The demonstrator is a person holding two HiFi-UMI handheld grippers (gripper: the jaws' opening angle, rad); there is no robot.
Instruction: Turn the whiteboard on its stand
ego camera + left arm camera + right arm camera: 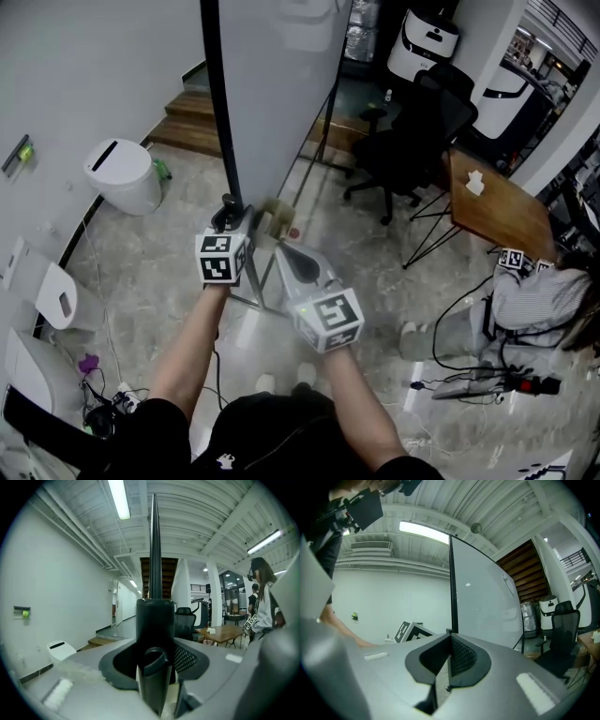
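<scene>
The whiteboard [281,84] stands upright on its stand, its grey face running away from me and a black side post [217,112] on its left. My left gripper [230,217] is shut on that post; in the left gripper view the thick black post [154,616] fills the gap between the jaws. My right gripper [272,214] sits just to the right, at the board's lower edge. In the right gripper view the jaws [449,644] are closed on the thin black frame edge [451,588], with the board face [487,597] to its right.
A white lidded bin [122,173] stands at the left wall, wooden steps [192,117] behind it. A black office chair [412,131] and a wooden table [497,202] are at the right. A person [534,295] sits at the far right, with cables [469,375] on the floor.
</scene>
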